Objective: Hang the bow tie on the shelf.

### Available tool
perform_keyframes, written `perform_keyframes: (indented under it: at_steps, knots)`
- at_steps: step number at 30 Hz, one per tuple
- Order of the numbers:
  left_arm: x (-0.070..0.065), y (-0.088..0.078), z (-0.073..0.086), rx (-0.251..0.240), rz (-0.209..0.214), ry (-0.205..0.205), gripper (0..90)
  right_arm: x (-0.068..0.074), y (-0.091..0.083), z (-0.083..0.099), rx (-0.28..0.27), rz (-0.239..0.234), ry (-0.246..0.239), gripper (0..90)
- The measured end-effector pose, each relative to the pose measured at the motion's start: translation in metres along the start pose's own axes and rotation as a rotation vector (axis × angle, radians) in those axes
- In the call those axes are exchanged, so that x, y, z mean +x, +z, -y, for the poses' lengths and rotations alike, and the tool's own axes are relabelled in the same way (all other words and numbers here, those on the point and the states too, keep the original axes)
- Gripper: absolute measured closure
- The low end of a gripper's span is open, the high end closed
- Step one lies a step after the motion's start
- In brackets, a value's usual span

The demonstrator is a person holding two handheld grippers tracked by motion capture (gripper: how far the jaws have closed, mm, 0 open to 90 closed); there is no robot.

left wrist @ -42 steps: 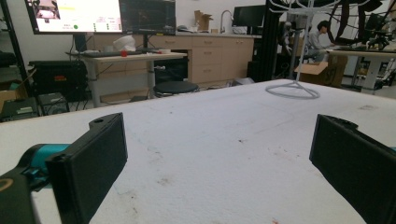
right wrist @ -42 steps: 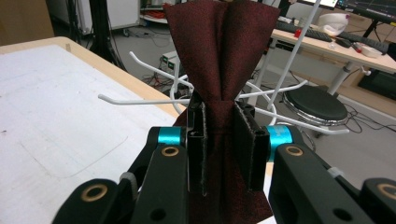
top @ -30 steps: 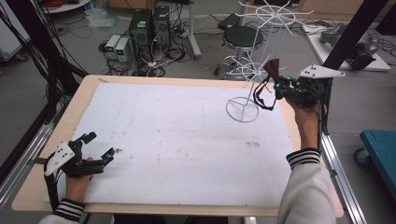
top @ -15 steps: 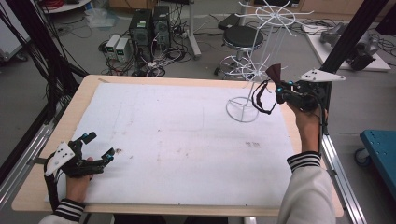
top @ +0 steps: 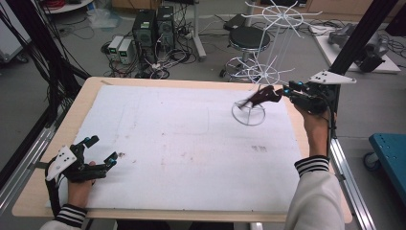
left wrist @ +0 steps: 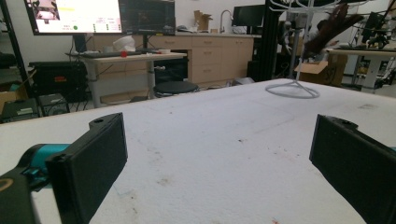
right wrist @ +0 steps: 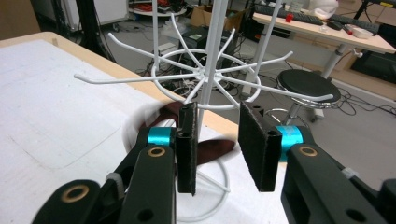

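Bench (top: 57, 191) carries the white wire rack (top: 280, 14) at its far right; its arms crowd my reach. My right gripper (right wrist: 217, 121) has its fingers apart at the pole, and my left gripper (top: 100, 151) rests with fingers apart. The brown piece (top: 261, 96), blurred, has dropped lower beside the pole, so I have probably released it.

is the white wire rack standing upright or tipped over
Upright. The white wire rack stands on its round base ring on the table, its pole vertical in the right gripper view, with hook arms spread level.

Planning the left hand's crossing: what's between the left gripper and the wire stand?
High view: only bare white mat between left gripper and wire stand.
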State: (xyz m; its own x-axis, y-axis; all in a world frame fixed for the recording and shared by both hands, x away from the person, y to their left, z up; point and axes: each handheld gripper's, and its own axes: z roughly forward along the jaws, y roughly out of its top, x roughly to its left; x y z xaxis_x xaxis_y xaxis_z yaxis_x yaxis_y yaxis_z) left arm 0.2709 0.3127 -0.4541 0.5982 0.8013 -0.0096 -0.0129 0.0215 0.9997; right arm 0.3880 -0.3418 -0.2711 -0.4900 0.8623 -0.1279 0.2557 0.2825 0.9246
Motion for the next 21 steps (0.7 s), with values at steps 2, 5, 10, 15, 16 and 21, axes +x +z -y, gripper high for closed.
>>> perform_keyframes:
  at_steps: [2, 5, 10, 15, 16, 21]
  knots:
    - [0.0, 0.0, 0.0, 0.0, 0.0, 0.0, 4.5, 0.0, -0.001, 0.0, -0.011, 0.011, 0.002, 61.5]
    - [0.0, 0.0, 0.0, -0.003, 0.0, -0.002, 4.5, 0.0, -0.001, 0.0, -0.02, 0.025, 0.009, 51.4]
    - [0.0, 0.0, 0.0, 0.0, 0.0, -0.001, 4.5, 0.002, 0.0, 0.001, -0.081, 0.012, 0.084, 10.3]
    - [0.0, 0.0, 0.0, 0.0, 0.0, -0.002, 4.5, 0.009, -0.004, -0.002, -0.13, -0.017, 0.083, 0.8]
    - [0.0, 0.0, 0.0, 0.0, 0.0, -0.002, 4.5, 0.011, -0.006, -0.002, -0.144, -0.009, 0.082, 0.8]
    - [0.0, 0.0, 0.0, -0.001, 0.0, -0.001, 4.5, 0.013, -0.008, 0.003, -0.144, -0.023, 0.078, 0.8]
